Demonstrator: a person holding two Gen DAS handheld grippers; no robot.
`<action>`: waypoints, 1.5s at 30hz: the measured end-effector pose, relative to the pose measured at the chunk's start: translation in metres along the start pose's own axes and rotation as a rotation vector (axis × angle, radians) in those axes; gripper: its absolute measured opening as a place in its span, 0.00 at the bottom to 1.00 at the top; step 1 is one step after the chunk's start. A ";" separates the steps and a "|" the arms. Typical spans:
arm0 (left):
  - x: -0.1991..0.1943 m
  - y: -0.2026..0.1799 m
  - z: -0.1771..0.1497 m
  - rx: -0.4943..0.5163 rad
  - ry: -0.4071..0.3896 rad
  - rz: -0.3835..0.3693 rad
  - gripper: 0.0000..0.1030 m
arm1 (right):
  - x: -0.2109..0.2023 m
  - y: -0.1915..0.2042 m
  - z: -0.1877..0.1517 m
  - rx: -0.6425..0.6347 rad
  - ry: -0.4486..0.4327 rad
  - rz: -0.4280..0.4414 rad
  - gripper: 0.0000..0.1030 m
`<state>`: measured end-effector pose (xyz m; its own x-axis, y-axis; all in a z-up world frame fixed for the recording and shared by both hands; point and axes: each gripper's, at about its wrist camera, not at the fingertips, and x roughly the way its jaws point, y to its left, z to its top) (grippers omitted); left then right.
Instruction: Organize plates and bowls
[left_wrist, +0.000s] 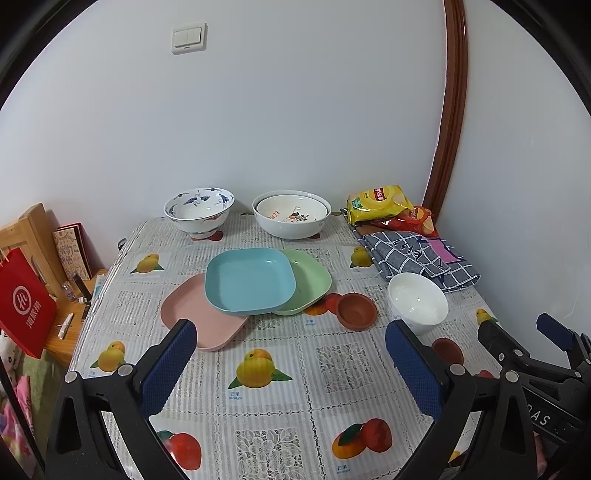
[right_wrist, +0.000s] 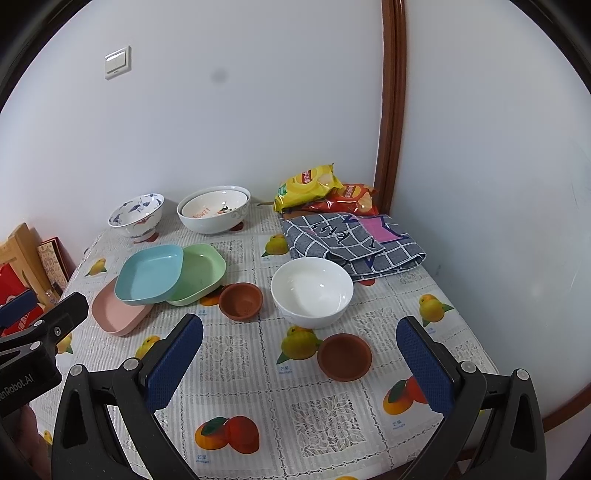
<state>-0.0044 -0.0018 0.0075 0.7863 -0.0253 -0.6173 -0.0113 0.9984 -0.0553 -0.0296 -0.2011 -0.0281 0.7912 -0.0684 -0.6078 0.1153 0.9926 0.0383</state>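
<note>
Both grippers over near edge of table (right_wrist: 258, 435), nothing held: left gripper (left_wrist: 291, 350) fingers wide apart, right gripper (right_wrist: 299, 347) same. Blue plate (left_wrist: 249, 280) at 12 o'clock of left gripper, overlapping pink plate (left_wrist: 192, 317) & green plate (left_wrist: 314, 280). White bowl (right_wrist: 312, 291) at 12 of right gripper, brown dish (right_wrist: 344, 356) just beside it at 5, 2nd brown dish (right_wrist: 240, 300) at 9. Patterned bowl (left_wrist: 199, 210) & nested bowls (left_wrist: 291, 214) at far edge by wall.

Pale bluish-white walls (left_wrist: 295, 110), double light switch (left_wrist: 189, 38), brown wooden door frame (right_wrist: 391, 110), fruit-print tablecloth (right_wrist: 258, 387)
</note>
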 end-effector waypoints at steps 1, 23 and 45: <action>0.000 0.000 0.000 0.001 0.000 -0.002 0.99 | 0.000 0.000 0.000 0.000 0.001 0.000 1.00; -0.002 -0.003 0.000 0.005 -0.005 0.003 0.99 | -0.002 -0.001 0.000 0.002 -0.008 0.002 1.00; -0.003 -0.005 0.000 0.007 -0.010 0.005 0.99 | -0.005 -0.005 0.001 0.008 -0.016 0.011 1.00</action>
<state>-0.0069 -0.0063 0.0097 0.7921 -0.0196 -0.6100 -0.0111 0.9989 -0.0465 -0.0331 -0.2057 -0.0243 0.8019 -0.0590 -0.5945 0.1110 0.9925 0.0512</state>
